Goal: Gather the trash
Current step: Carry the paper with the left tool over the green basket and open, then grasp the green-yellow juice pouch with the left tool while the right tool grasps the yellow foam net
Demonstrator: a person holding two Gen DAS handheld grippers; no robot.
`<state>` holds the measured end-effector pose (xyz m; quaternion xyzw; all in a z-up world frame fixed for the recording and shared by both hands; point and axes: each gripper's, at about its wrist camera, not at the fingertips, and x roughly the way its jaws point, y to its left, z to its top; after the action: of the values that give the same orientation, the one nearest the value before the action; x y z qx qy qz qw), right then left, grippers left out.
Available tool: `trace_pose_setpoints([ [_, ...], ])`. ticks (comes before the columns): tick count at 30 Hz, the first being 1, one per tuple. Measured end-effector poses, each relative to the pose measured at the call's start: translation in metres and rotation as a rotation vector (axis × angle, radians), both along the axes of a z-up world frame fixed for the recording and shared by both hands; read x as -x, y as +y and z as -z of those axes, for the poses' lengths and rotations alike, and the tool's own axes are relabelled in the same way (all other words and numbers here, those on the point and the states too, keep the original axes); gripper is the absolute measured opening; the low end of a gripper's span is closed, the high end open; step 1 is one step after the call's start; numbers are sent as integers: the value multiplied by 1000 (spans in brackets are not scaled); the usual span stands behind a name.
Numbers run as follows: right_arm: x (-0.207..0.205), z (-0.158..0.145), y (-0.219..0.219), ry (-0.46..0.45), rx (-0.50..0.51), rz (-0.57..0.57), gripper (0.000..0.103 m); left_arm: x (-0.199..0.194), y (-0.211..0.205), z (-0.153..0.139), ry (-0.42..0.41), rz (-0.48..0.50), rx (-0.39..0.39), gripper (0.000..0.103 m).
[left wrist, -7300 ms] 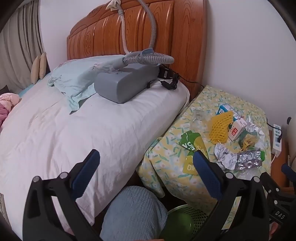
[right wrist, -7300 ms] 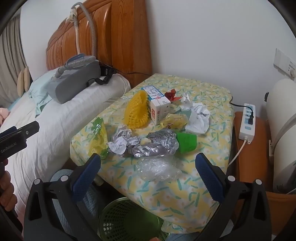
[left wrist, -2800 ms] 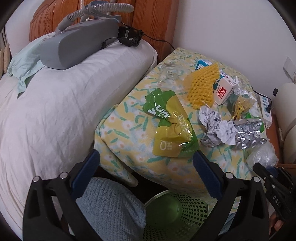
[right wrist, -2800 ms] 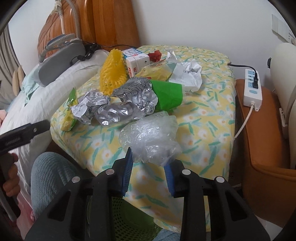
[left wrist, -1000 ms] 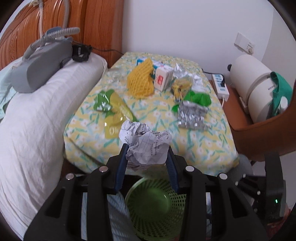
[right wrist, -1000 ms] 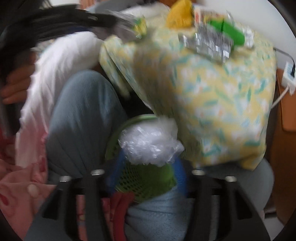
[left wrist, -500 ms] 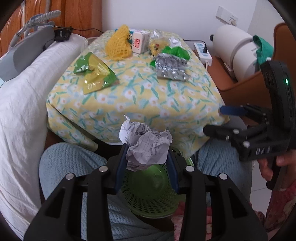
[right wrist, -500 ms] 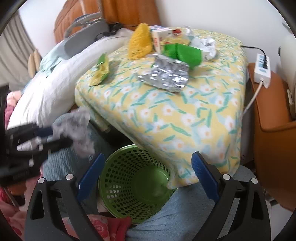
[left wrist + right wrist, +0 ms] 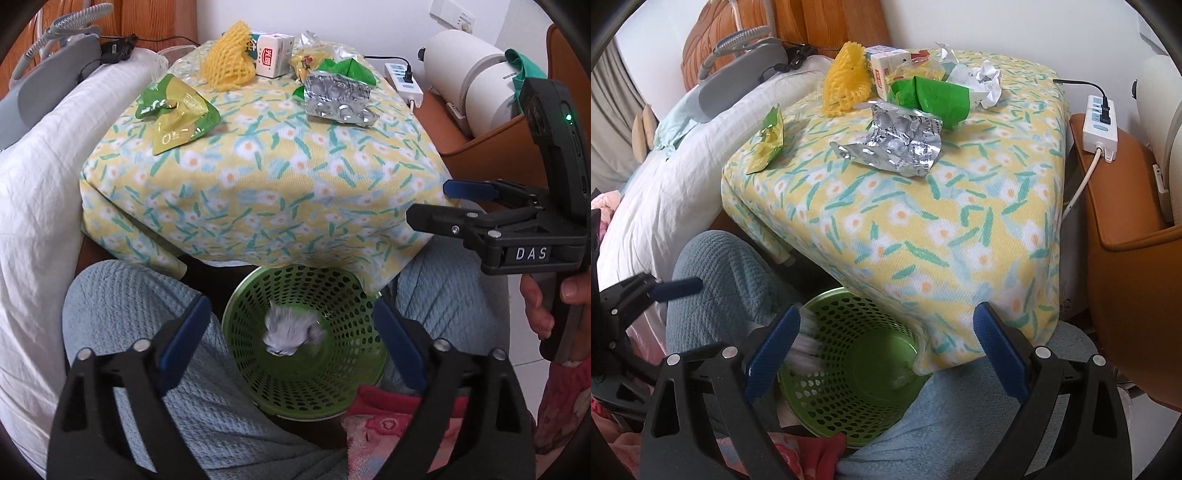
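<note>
Left gripper (image 9: 291, 345) jaws opening, nothing between them now; half a second ago they clamped the crumpled paper (image 9: 290, 332), which is now a blurred blob below the fingertips inside the green basket (image 9: 332, 384), probably mid-fall. Right gripper (image 9: 884, 345) spread wide and empty, unchanged; its plastic wad from a second ago isn't visible. Basket sits between the person's knees (image 9: 122, 295), its far rim tucked under the overhanging tablecloth (image 9: 258, 184) edge. Ahead on the table: foil blister pack (image 9: 897, 144), green-yellow pouch (image 9: 175, 110), yellow foam net (image 9: 231, 62).
</note>
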<state>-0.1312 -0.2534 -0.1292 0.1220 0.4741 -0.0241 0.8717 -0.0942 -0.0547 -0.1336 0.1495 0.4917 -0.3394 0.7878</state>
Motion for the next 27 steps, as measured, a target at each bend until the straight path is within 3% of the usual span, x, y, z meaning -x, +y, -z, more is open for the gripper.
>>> trace_pose_setpoints([
  [9, -6, -8, 0, -27, 14, 6, 94, -28, 8, -2, -21, -101, -23, 94],
  [16, -46, -57, 3, -175, 60, -10, 94, -81, 4, -29, -131, -197, 38, 94],
  [21, -89, -82, -1, -252, 55, 16, 94, -132, -10, -34, -121, -279, 89, 94],
  [27, -127, -92, -16, -287, 35, 100, 94, -172, -22, -23, -62, -376, 95, 94],
])
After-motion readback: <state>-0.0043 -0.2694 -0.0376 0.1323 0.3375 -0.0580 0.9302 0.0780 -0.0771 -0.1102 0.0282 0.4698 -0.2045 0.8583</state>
